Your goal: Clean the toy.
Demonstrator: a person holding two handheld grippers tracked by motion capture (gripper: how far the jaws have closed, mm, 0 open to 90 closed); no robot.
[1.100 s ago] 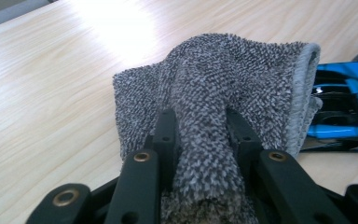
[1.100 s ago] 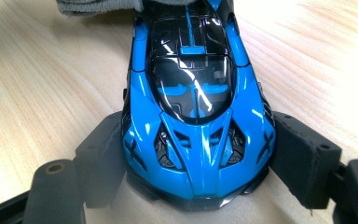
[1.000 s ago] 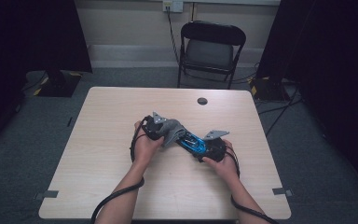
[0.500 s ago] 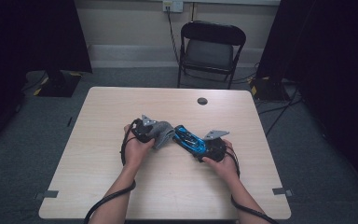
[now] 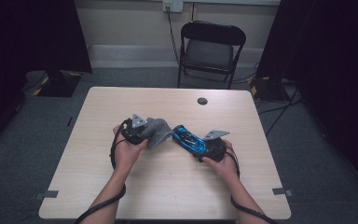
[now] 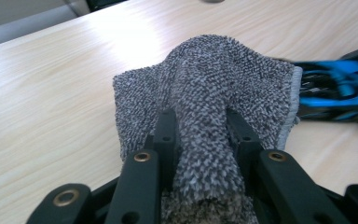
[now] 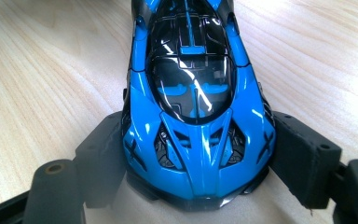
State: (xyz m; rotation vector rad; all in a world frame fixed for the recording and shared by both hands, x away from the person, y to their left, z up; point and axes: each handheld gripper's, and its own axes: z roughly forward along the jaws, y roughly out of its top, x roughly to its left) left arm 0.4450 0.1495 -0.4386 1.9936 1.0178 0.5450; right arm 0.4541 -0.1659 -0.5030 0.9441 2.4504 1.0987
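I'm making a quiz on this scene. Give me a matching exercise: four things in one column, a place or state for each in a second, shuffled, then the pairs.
Things:
1. grey cloth
2. blue toy car
3. folding chair
4. small dark disc

Places or states:
A. lying alone near the table's far edge
B. clamped in the right hand-held gripper
C. standing on the floor beyond the table
D. pinched in the left hand-held gripper

Pairs: 1-D, 2-B, 3-C, 4-A
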